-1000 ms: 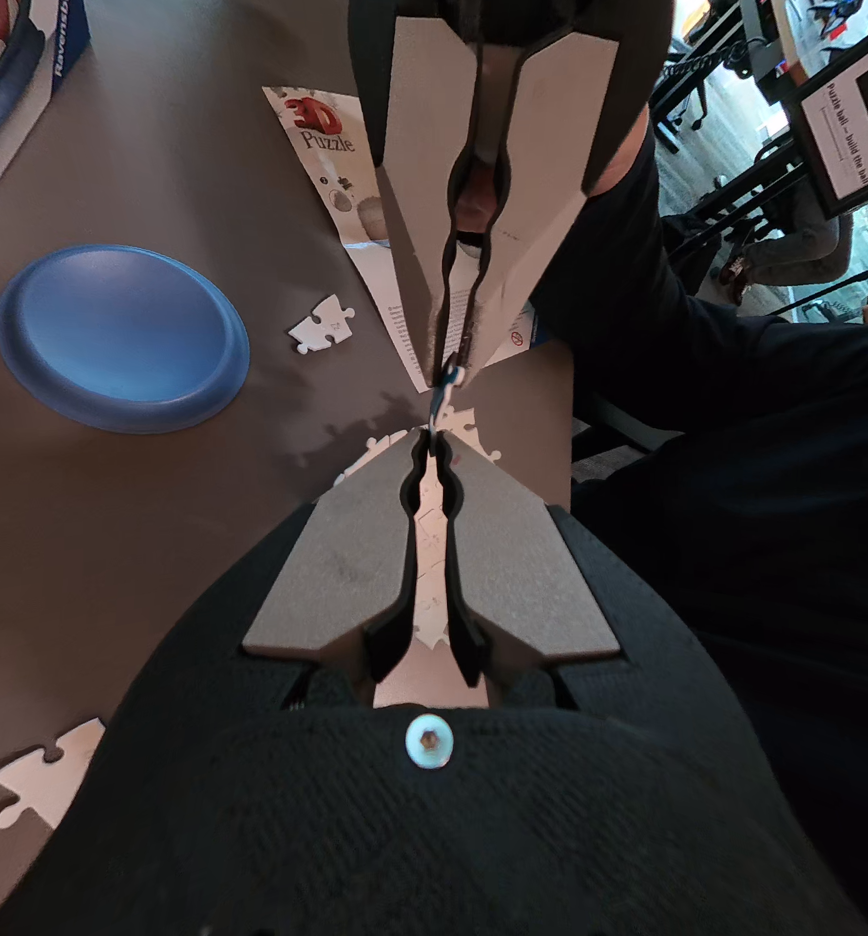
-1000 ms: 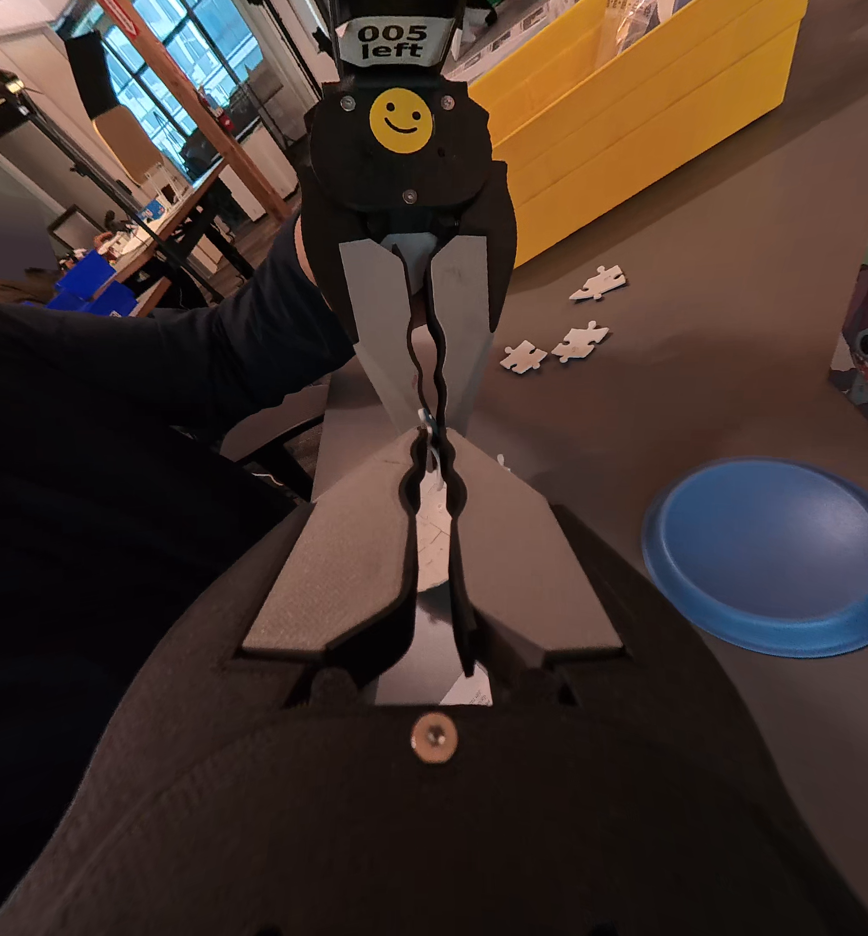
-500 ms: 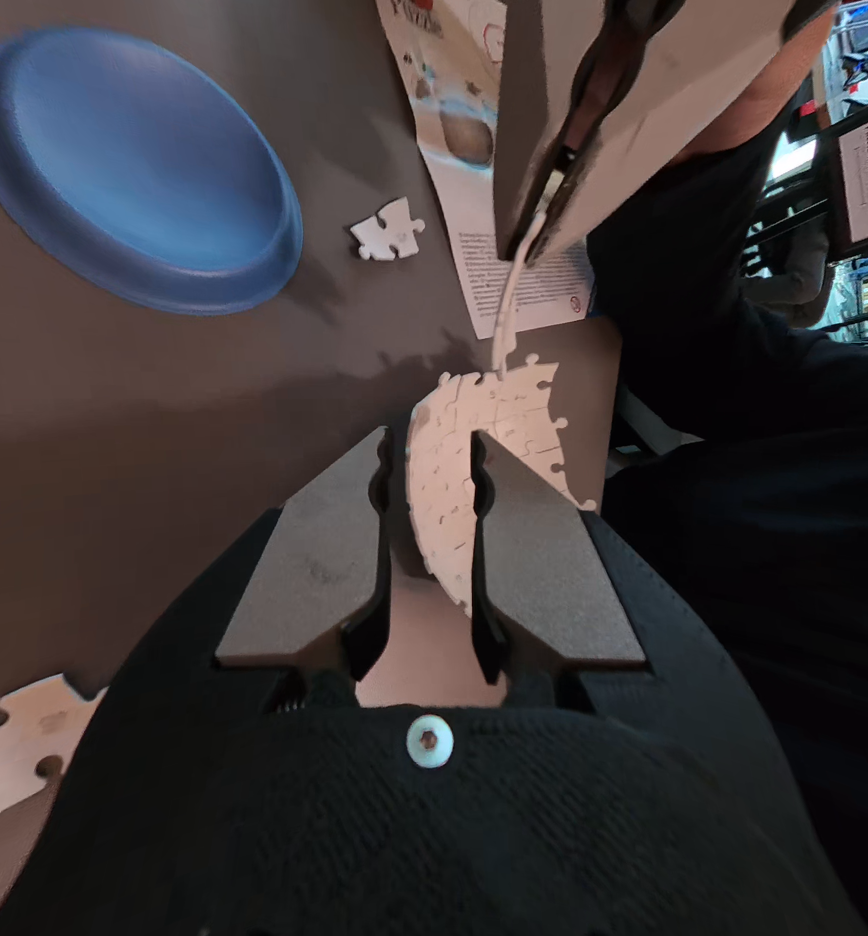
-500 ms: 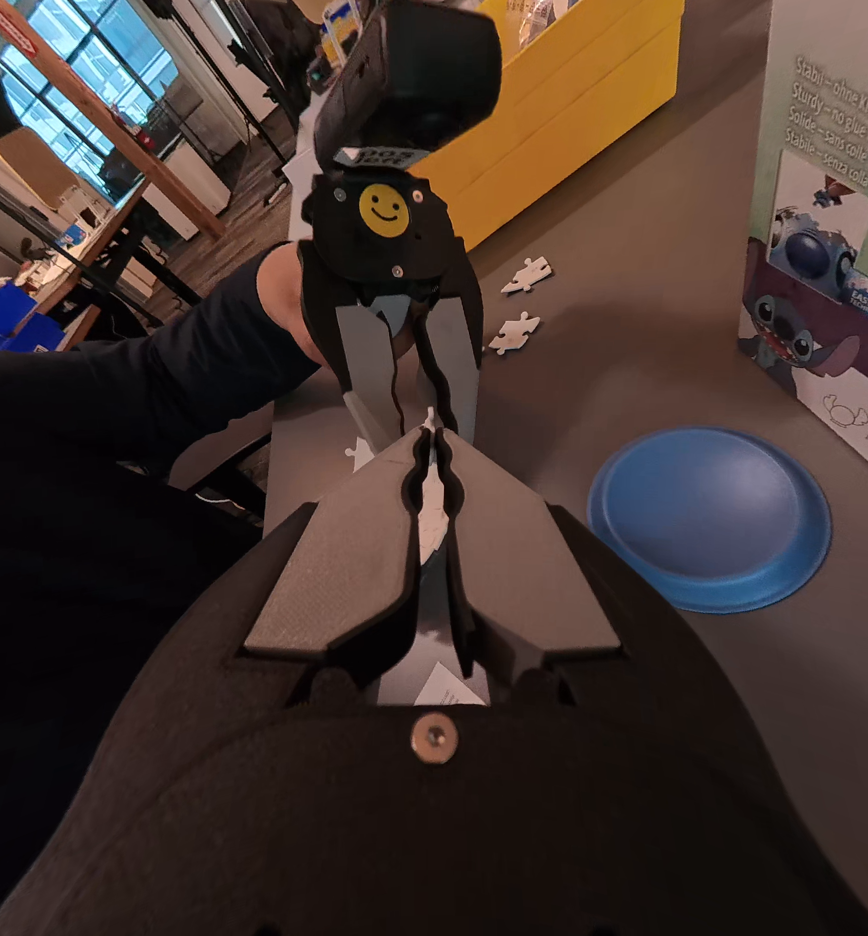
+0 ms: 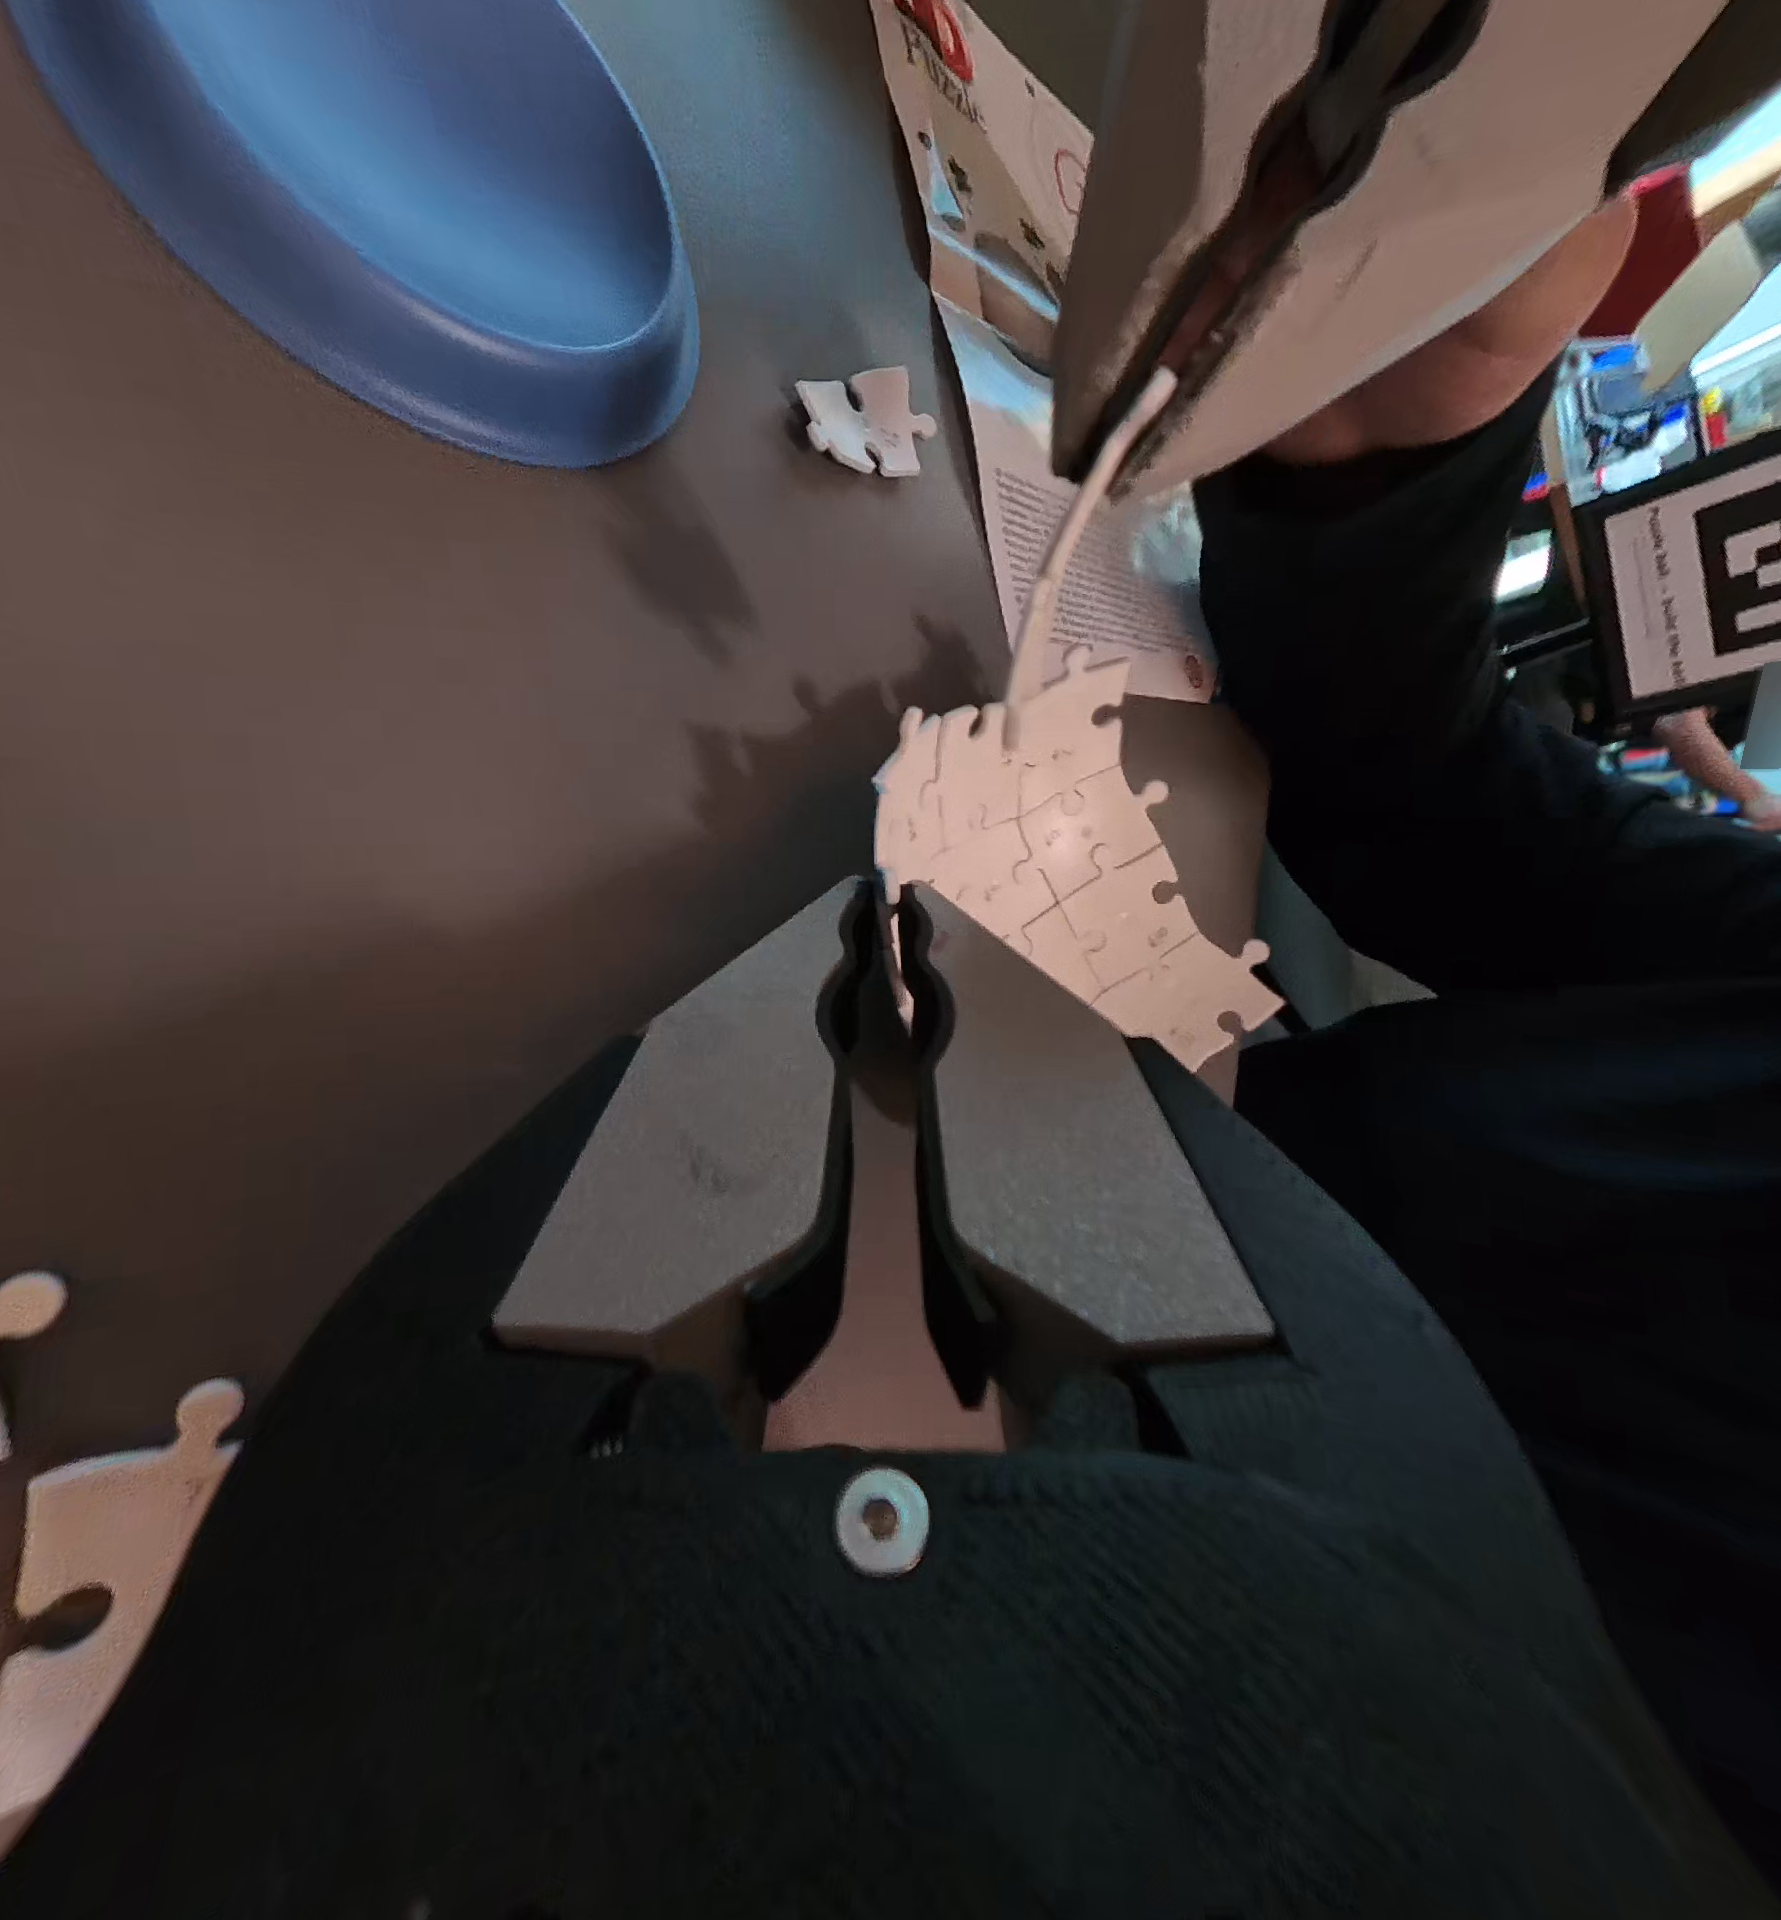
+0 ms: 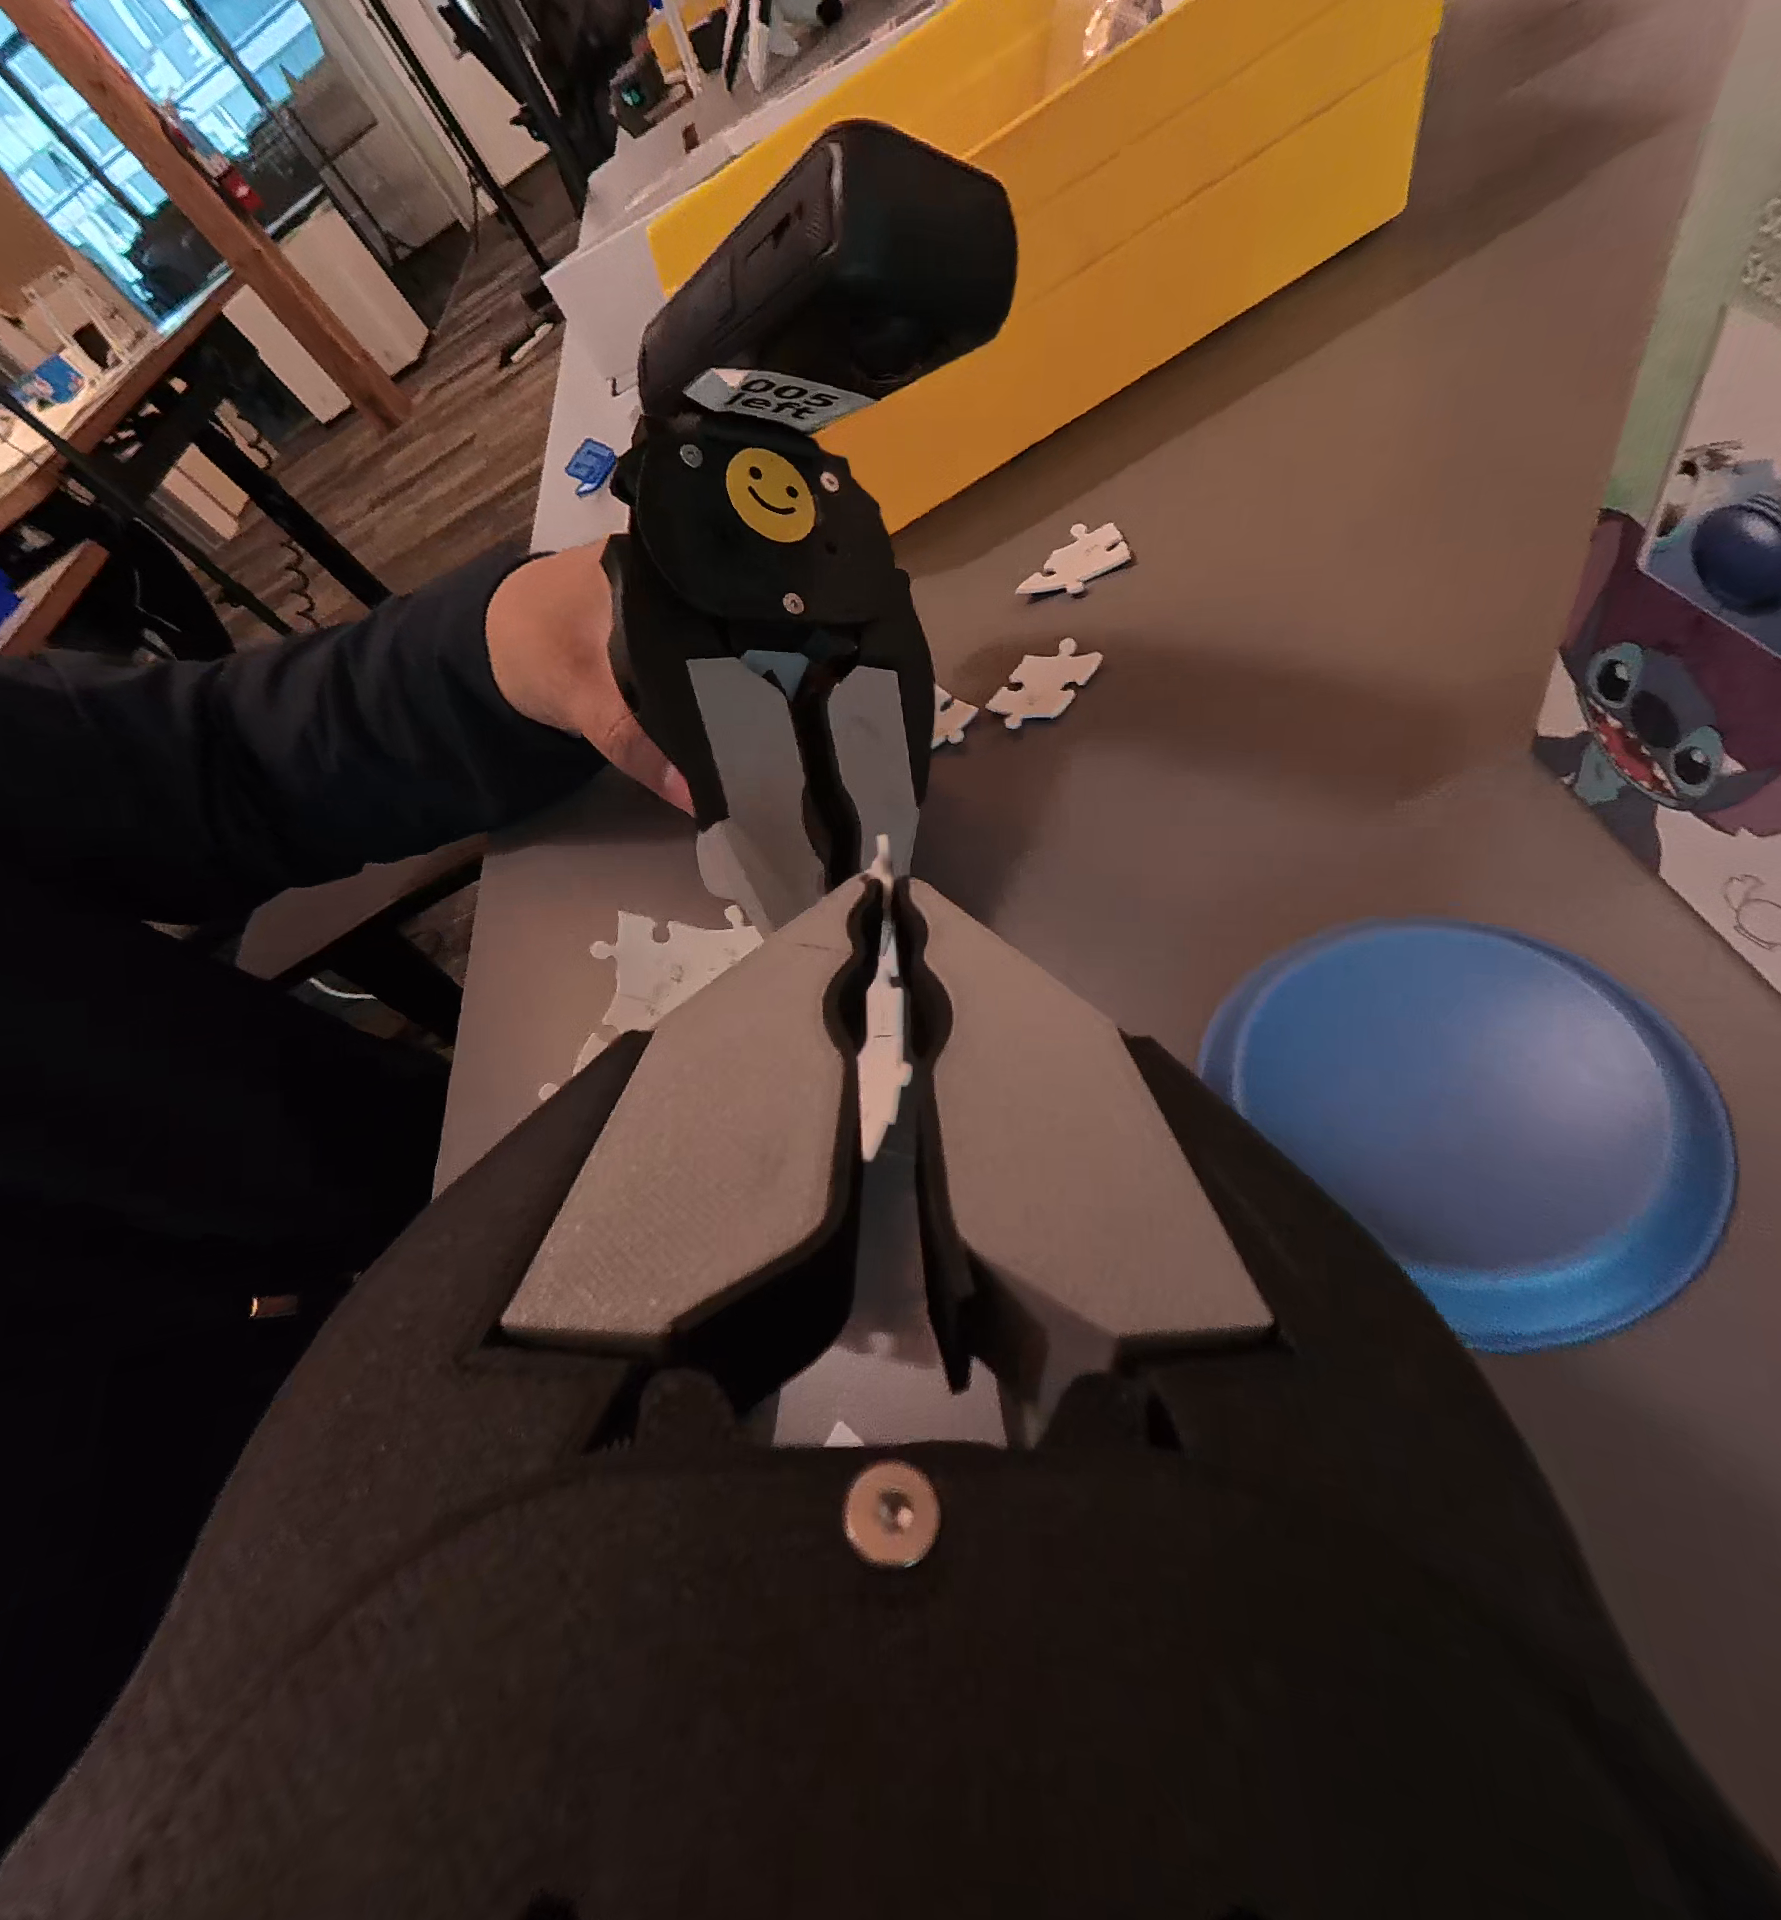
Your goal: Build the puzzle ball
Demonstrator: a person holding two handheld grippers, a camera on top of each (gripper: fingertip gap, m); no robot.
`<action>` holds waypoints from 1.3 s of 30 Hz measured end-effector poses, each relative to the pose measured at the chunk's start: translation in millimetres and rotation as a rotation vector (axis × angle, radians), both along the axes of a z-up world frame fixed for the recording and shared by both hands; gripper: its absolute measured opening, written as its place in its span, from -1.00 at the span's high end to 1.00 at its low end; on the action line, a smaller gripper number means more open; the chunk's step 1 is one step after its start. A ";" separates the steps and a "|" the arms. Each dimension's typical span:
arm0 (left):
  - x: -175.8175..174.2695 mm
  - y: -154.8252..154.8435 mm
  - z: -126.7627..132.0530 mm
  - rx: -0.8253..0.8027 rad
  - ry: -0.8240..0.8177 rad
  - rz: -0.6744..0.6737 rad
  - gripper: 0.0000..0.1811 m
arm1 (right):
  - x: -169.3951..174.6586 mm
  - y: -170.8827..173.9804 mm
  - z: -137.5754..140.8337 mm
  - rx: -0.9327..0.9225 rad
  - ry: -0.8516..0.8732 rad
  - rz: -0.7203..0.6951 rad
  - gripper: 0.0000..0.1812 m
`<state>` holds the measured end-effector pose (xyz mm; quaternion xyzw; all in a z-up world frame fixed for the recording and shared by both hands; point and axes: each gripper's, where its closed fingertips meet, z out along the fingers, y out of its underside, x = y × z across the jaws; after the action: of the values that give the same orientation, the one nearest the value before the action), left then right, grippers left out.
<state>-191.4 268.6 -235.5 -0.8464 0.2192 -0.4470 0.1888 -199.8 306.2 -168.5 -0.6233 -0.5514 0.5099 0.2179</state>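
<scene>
A white, curved assembled puzzle section [image 5: 1062, 842] hangs just above the table's near edge. My left gripper [image 5: 888, 899] is shut on its left rim. In the right wrist view the section [image 6: 678, 956] shows below the left gripper [image 6: 813, 821]. My right gripper [image 6: 886, 894] is shut on a single white puzzle piece [image 6: 881, 1029], seen edge-on. In the left wrist view the right gripper [image 5: 1104, 457] comes in from the upper right, and its piece [image 5: 1057, 551] touches the section's top edge.
A blue dish [image 5: 398, 187] [image 6: 1468, 1132] sits on the brown table. Loose white pieces [image 5: 865, 421] [image 5: 86, 1558] [image 6: 1042, 686] lie around. A leaflet [image 5: 1021, 260], a yellow bin [image 6: 1073, 187] and the puzzle box [image 6: 1717, 675] border the work area. The person's dark sleeve is close.
My left gripper opened around the section half a second ago and has now closed on its rim. Both grippers tilted, and the right one's piece stayed against the section's top edge.
</scene>
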 end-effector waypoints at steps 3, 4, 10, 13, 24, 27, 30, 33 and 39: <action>-6.5 0.1 -0.1 0.002 -0.032 0.053 0.98 | -7.3 -9.9 -2.9 -0.001 0.027 0.043 1.00; -8.3 -0.2 -0.4 0.003 -0.041 0.066 0.98 | -9.6 -12.4 -5.1 0.005 0.029 0.054 1.00; -13.4 -4.5 -2.2 0.006 -0.046 0.088 0.97 | -17.6 -12.2 -20.0 0.063 0.009 0.057 1.00; -13.5 -4.6 -2.7 0.010 -0.041 0.088 0.97 | -20.1 -10.7 -22.5 0.067 0.017 0.050 1.00; -15.1 -4.8 3.4 0.031 -0.064 0.070 0.89 | -21.5 -11.6 -25.2 0.026 0.049 0.081 1.00; -15.3 -4.1 6.4 0.047 -0.070 0.066 0.89 | -21.6 -12.0 -23.8 0.020 0.058 0.086 1.00; -15.6 -3.5 7.0 0.063 -0.063 0.062 0.93 | -21.6 -12.5 -23.3 0.018 0.063 0.091 1.00; -15.2 -3.3 8.0 0.078 -0.063 0.056 0.96 | -21.8 -13.6 -21.5 0.020 0.076 0.099 1.00; -14.9 -4.9 8.0 0.066 -0.091 0.041 0.96 | -22.9 -16.9 -18.6 0.039 0.100 0.118 1.00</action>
<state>-206.3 263.6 -227.5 -0.8228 0.2074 -0.4737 0.2357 -222.8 289.3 -187.1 -0.5592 -0.5856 0.5412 0.2269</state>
